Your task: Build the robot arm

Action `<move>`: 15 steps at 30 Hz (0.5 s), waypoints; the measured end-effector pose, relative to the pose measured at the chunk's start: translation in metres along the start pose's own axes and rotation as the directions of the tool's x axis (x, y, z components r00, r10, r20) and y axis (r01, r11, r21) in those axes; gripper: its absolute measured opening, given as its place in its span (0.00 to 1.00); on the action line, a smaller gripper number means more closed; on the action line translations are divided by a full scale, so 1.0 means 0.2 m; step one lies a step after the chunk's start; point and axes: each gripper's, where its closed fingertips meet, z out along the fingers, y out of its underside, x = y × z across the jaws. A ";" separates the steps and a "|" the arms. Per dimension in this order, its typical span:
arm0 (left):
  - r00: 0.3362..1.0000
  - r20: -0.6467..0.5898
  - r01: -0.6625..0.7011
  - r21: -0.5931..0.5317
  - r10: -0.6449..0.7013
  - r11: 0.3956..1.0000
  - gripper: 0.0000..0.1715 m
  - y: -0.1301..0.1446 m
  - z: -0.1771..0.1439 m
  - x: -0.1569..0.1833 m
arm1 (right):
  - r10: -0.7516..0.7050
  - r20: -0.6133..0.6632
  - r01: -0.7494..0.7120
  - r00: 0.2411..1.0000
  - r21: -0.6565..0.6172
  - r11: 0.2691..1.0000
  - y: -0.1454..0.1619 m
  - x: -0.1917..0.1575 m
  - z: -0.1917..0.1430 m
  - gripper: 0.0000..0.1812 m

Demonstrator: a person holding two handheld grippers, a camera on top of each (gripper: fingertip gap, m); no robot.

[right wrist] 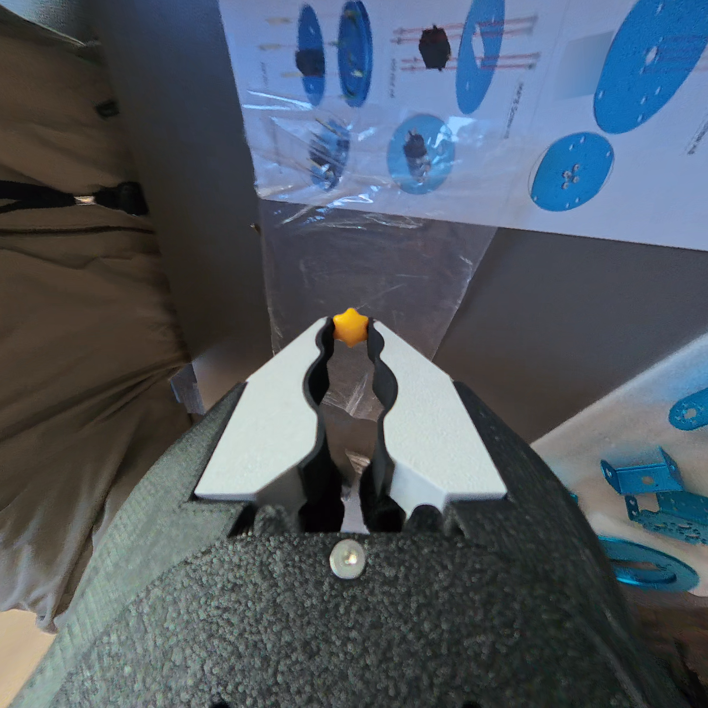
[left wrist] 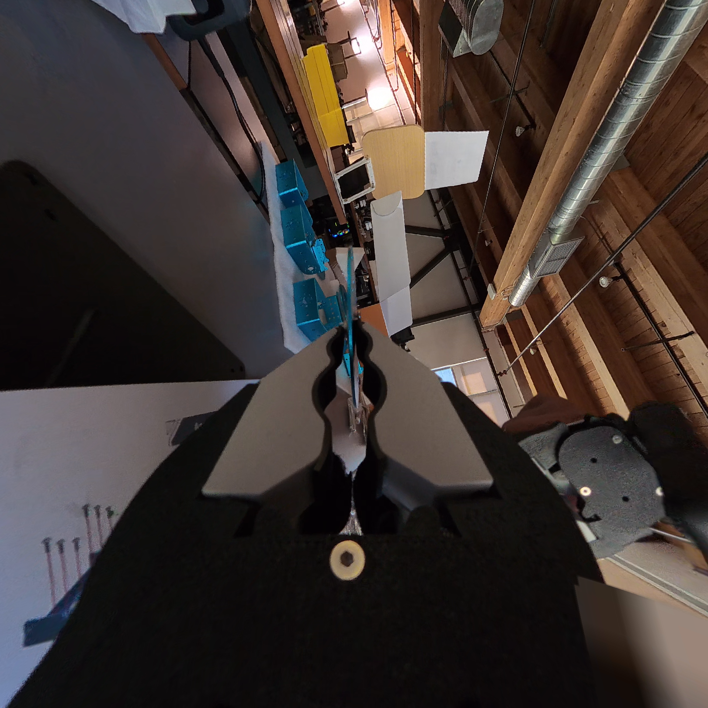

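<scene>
My left gripper (left wrist: 351, 329) is shut on a thin blue metal disc (left wrist: 349, 295), seen edge-on and held up in the air, tilted toward the ceiling. Small blue parts sit on the disc between the fingers. My right gripper (right wrist: 350, 325) is shut on a small orange star-shaped knob (right wrist: 350, 326), the end of a tool handle, held at its fingertips above a clear plastic bag (right wrist: 367, 276) on the grey table. The right gripper's black body also shows at the right in the left wrist view (left wrist: 613, 482).
Blue metal brackets (left wrist: 302, 233) lie on a white foam sheet (left wrist: 281, 276); more brackets (right wrist: 651, 494) and a blue ring (right wrist: 647, 571) show in the right wrist view. A printed instruction sheet (right wrist: 517, 115) lies beyond the bag. A person's tan jacket (right wrist: 76, 306) is at left. My right fingertips sit around 20 cm from my left ones.
</scene>
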 end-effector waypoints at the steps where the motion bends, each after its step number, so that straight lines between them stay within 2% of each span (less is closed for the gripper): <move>1: 1.000 -0.004 -0.001 -0.016 0.001 1.000 0.03 0.02 0.01 0.00 | -0.011 0.001 0.011 1.000 0.034 0.999 0.00 -0.02 -0.03 0.09; 6: 0.996 -0.079 -0.054 -0.172 0.041 0.984 0.03 0.20 0.10 0.09 | -0.087 -0.009 0.085 0.996 0.310 0.947 0.05 -0.13 -0.22 0.09; 10: 0.988 -0.142 -0.098 -0.290 0.059 0.952 0.03 0.38 0.17 0.16 | -0.091 -0.115 0.138 0.989 0.527 0.839 0.13 -0.17 -0.35 0.09; 15: 0.985 -0.171 -0.099 -0.425 0.028 0.900 0.03 0.66 0.24 0.22 | -0.043 -0.235 0.199 0.971 0.697 0.689 0.24 -0.18 -0.46 0.09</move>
